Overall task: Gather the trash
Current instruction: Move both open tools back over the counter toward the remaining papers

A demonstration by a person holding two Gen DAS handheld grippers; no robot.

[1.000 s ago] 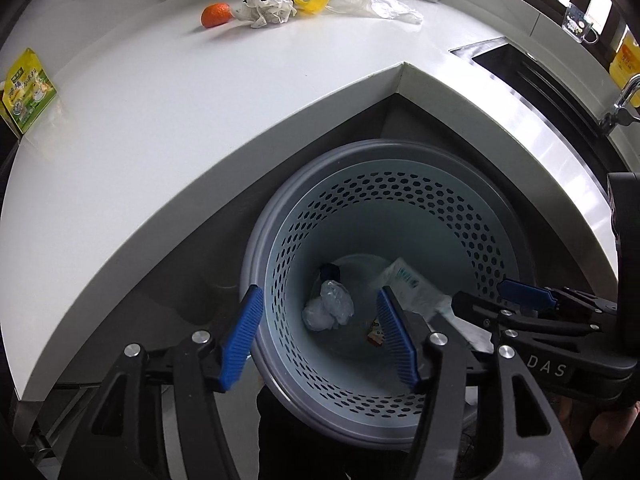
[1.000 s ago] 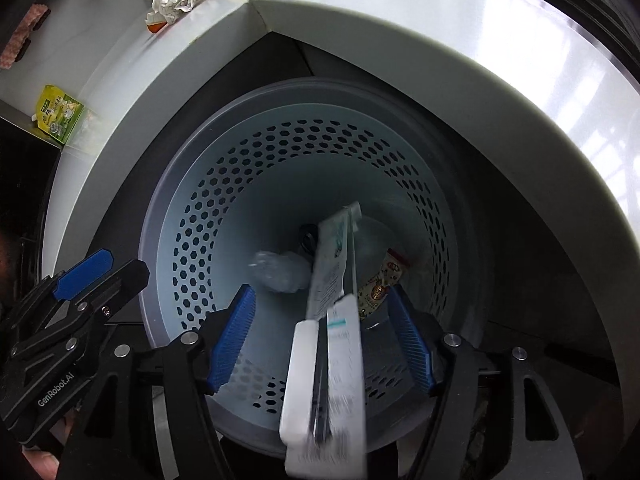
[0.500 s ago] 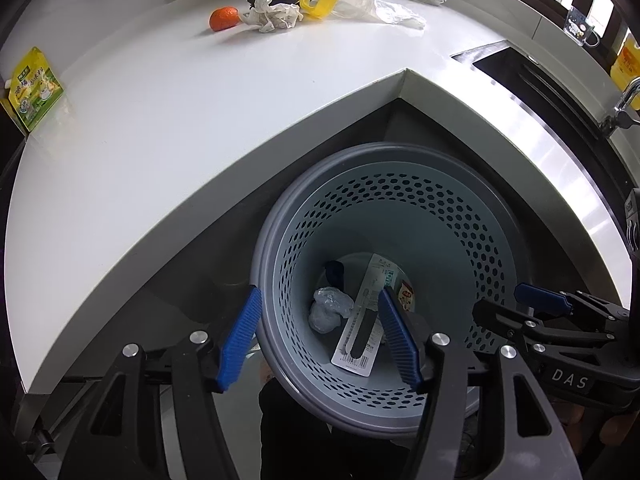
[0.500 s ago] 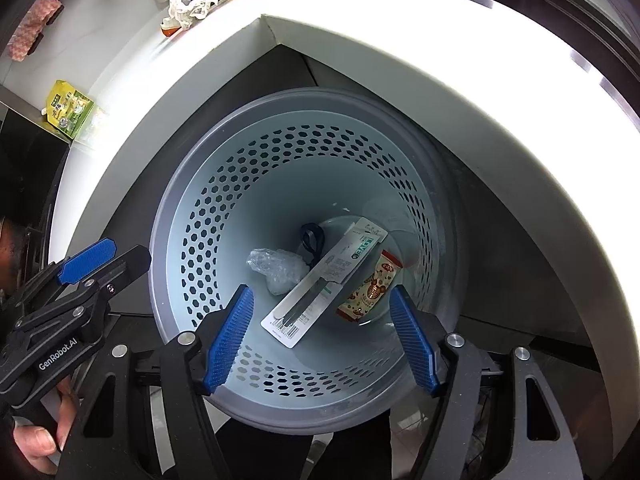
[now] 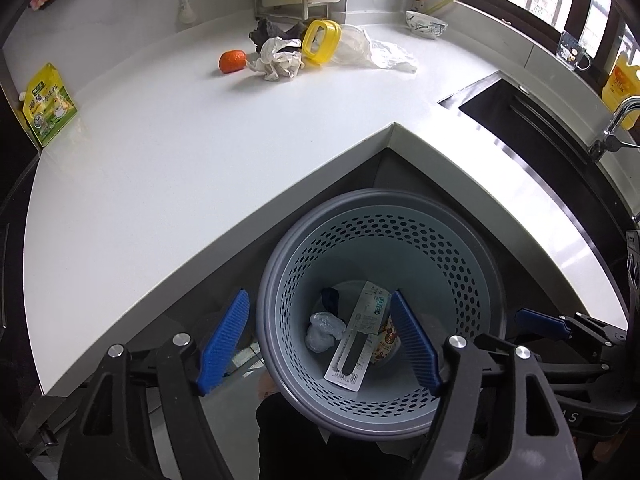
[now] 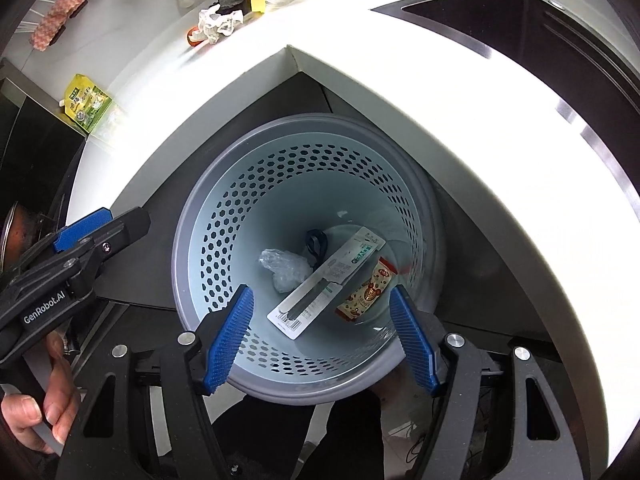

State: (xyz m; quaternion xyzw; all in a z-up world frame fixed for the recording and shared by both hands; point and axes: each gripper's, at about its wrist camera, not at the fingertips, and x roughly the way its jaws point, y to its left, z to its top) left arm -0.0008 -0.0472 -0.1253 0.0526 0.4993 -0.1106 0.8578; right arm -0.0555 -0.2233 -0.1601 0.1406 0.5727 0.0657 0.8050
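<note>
Trash bin [image 6: 208, 216] holds flat package [image 6: 326, 282] | left claw [image 5: 320, 342], right claw [image 6: 320, 336]: wide apart, empty

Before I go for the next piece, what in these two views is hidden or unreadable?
- Dark item in the bin: right wrist view, partly under the long card package, identity unclear.
- Snack wrapper: left wrist view, half behind the left tongs pad.
- Orange fruit: right wrist view, mostly behind crumpled paper.
- Package print: too small.
</note>
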